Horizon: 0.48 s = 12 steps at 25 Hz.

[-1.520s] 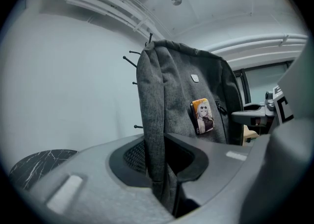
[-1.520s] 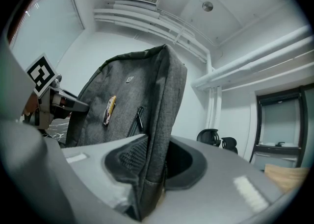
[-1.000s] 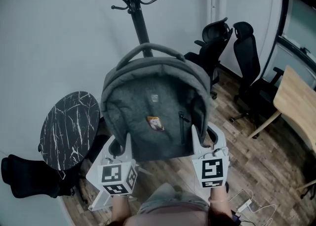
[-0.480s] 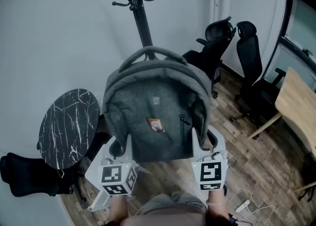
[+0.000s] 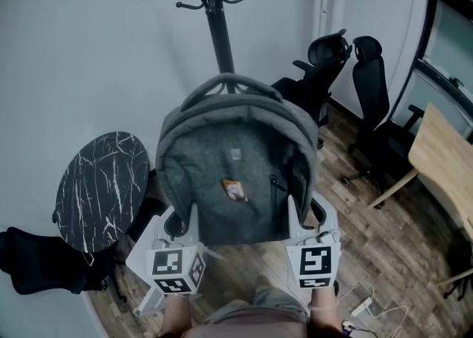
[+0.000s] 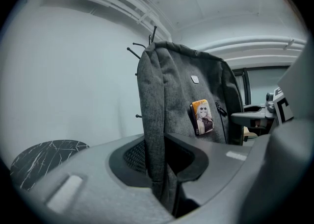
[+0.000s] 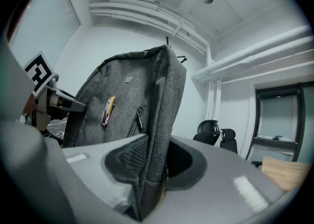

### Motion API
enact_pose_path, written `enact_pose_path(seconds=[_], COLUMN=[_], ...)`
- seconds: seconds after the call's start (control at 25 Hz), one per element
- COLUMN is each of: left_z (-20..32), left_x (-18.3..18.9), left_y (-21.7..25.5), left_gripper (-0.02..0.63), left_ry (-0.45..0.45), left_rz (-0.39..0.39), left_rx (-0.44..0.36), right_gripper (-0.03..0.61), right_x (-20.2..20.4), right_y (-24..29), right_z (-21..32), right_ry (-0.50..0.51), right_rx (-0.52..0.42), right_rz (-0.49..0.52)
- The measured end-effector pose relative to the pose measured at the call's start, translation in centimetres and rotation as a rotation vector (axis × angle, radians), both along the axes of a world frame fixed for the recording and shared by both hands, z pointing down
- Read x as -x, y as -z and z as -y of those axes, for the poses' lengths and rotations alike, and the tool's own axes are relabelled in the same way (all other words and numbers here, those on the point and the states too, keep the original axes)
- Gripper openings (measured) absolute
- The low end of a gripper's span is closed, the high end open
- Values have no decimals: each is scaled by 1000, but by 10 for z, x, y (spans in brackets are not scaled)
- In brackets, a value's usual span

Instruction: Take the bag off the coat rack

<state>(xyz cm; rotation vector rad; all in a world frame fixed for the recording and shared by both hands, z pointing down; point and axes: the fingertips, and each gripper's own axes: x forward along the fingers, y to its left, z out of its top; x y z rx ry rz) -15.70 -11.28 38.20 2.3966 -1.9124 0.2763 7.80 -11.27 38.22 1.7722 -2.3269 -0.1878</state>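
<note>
A grey backpack (image 5: 236, 174) with a small orange tag (image 5: 235, 190) is held upright between both grippers, in front of the black coat rack (image 5: 220, 41). Its top handle (image 5: 225, 80) sits well below the rack's hooks. My left gripper (image 5: 179, 218) is shut on the bag's lower left edge, and in the left gripper view the grey fabric (image 6: 157, 135) runs down between the jaws (image 6: 164, 164). My right gripper (image 5: 303, 211) is shut on the lower right edge, and the bag's side (image 7: 157, 120) is pinched at the jaws (image 7: 152, 169).
A round black marble table (image 5: 100, 188) stands at the left by the white wall. Two black office chairs (image 5: 325, 70) (image 5: 373, 85) stand behind at the right, beside a wooden table (image 5: 443, 159). A dark bundle (image 5: 37, 262) and cables (image 5: 366, 303) lie on the wooden floor.
The bag has dropped slightly relative to the rack's hooks, and the view has shifted a little. Both grips on the bag are unchanged.
</note>
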Motion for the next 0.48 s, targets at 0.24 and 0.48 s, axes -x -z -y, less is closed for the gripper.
enact_pose_path(seconds=[0.24, 0.48], left_z=[-18, -40], left_x=[7, 13], left_y=[1, 3], left_gripper=[77, 78], left_ry=[-22, -37], left_rz=[-8, -16], left_rx=[0, -5], right_gripper=[95, 95], right_x=[7, 13], right_y=[3, 6], right_z=[-22, -47], right_ry=[-20, -33], right_rx=[1, -4], right_rz=[-10, -15])
